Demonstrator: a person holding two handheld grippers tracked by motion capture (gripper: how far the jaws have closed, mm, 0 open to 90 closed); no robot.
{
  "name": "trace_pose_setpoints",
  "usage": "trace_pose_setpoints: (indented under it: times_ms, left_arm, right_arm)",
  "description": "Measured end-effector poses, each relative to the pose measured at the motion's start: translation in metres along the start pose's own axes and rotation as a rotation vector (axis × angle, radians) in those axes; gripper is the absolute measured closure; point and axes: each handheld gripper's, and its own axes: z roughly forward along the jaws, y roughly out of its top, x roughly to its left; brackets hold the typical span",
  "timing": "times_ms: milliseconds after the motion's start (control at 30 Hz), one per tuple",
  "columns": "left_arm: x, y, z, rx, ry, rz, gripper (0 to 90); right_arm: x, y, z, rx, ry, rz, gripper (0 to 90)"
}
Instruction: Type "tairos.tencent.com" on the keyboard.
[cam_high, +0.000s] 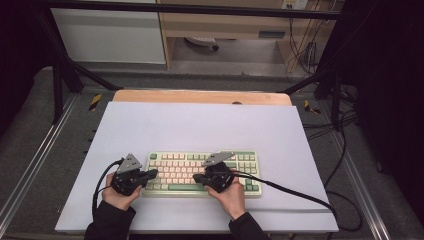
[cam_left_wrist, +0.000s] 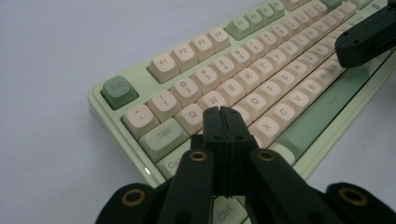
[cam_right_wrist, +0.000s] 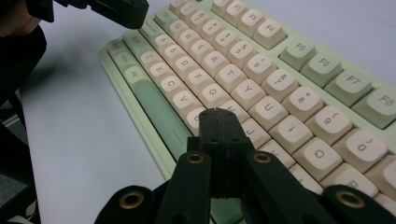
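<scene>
**Typing w/ closed tips**

Keyboard (cam_high: 202, 173) lies flat on bench (cam_high: 200, 125), near front edge. Left gripper (cam_left_wrist: 222, 111) pinched closed over A/S; right gripper (cam_right_wrist: 217, 113) likewise closed, near H/J. Press straight down, one key only, light tap, lift clear before shifting.

My high view looks forward and down over the whole table (cam_high: 200, 125). Both gripper views sit low and close over the keyboard (cam_high: 202, 173), from opposite ends, sharing its letter rows.
</scene>
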Motion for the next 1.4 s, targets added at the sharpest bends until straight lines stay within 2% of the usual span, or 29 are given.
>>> trace_pose_setpoints:
  times_ms: [267,800,967,1400]
  left_arm:
    - [0.001,0.0,0.001,0.002,-0.004,-0.001,89.7]
    - [0.0,0.0,0.0,0.003,-0.009,-0.004,89.5]
    - [0.0,0.0,0.0,0.002,-0.012,-0.004,89.4]
    - [-0.001,0.001,-0.001,-0.003,-0.016,-0.002,89.3]
  right_arm:
    - [-0.002,-0.002,0.01,0.013,0.003,0.008,90.0]
    - [0.0,-0.005,0.015,0.014,0.005,0.001,90.0]
    - [0.0,-0.004,0.011,0.014,0.005,-0.003,90.0]
    - [-0.002,0.0,-0.011,0.012,-0.019,-0.027,90.0]
